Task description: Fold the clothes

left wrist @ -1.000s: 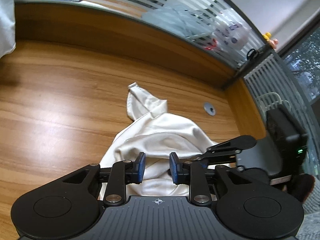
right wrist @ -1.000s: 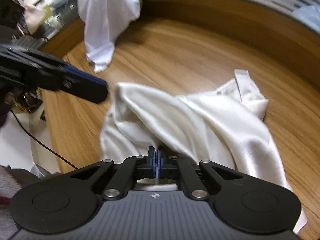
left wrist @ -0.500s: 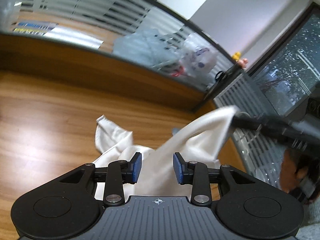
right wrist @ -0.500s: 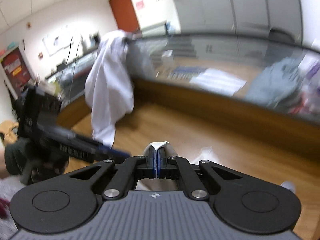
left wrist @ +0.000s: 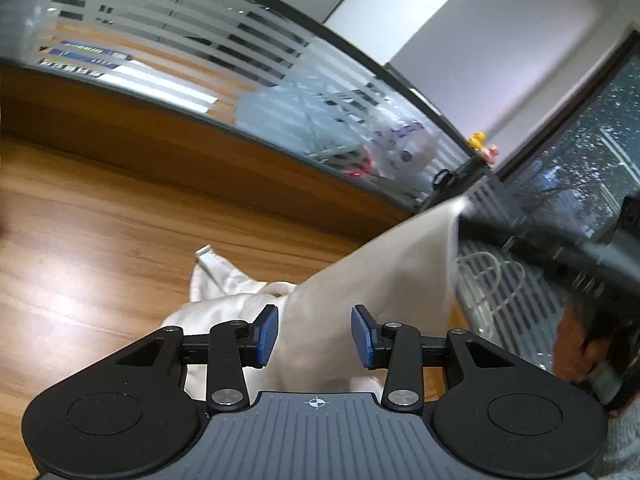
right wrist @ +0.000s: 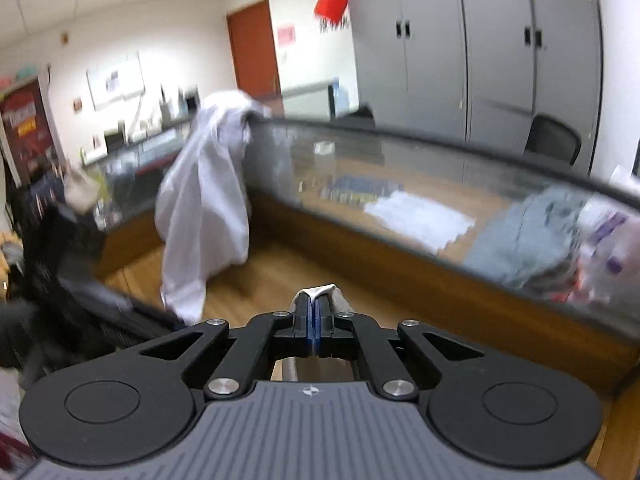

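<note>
Left wrist view: the cream satin-like garment (left wrist: pixel 384 280) rises from the brown wooden desk (left wrist: pixel 88 248) in a taut peak, likely lifted so it hangs free for spreading. The right gripper (right wrist: pixel 314 316) is clamped on its corner, while the left gripper (left wrist: pixel 314 334), its jaws just opening, stands parted around the cloth without pinching it.

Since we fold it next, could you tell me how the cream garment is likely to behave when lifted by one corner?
Probably floppy: the cream garment hangs in a sagging sheet from the right gripper, shut on its edge. Its sheen suggests that it is slippery, so it may slide on the wooden table. It seems light, since a thin pinch holds it.
</note>
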Motion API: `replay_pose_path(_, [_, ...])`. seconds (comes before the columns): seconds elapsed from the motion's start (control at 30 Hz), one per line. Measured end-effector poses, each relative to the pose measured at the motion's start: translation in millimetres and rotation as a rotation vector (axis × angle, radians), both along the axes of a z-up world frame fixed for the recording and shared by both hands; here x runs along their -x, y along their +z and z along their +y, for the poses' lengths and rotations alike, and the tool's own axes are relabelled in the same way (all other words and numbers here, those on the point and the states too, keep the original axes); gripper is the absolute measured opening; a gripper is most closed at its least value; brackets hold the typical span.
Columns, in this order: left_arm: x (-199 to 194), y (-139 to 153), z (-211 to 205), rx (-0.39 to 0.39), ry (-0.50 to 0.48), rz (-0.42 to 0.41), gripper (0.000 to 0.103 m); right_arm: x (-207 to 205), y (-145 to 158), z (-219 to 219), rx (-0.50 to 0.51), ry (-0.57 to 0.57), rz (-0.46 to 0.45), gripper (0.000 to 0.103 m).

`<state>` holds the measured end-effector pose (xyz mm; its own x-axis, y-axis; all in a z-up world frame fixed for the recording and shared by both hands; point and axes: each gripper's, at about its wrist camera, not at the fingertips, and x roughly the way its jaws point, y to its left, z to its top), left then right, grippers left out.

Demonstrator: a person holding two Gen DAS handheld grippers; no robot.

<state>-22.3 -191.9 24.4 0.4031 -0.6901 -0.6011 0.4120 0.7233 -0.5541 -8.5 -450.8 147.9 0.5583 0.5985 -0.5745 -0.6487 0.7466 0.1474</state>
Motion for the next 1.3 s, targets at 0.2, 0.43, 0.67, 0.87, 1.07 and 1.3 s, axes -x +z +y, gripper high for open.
replay_pose_path(0.2, [-1.7,-19.6,2.5,-0.052,0.002,0.033,0.048,-7.3,-75.2,26.9,0.034,0.036,0.163,0.002])
replay_pose_path(0.43, [0.6,-48.0,3.2,-0.117,-0.014,0.077,0.050,-2.2,-147.6,61.4,0.080,0.074,0.293,0.002])
replay_pose_path(0.67, [9.9,-75.1,-7.5,-0.216,-0.075,0.097,0.051,-11.6,-186.2,63.8,0.057,0.018,0.384,0.005])
replay_pose_path(0.87, [17.5,-83.3,-16.7,-0.271,-0.130,0.071,0.051,-28.8,-198.9,54.4,0.009,-0.052,0.454,0.019])
replay_pose_path(1.07, [26.7,-82.7,-34.1,-0.283,-0.249,0.013,0.049,-33.6,-196.6,36.5,-0.085,-0.091,0.499,0.030])
replay_pose_path(1.3, [21.7,-90.5,-65.1,-0.342,-0.307,-0.041,0.049,-38.8,-202.9,31.8,-0.086,-0.121,0.513,0.030])
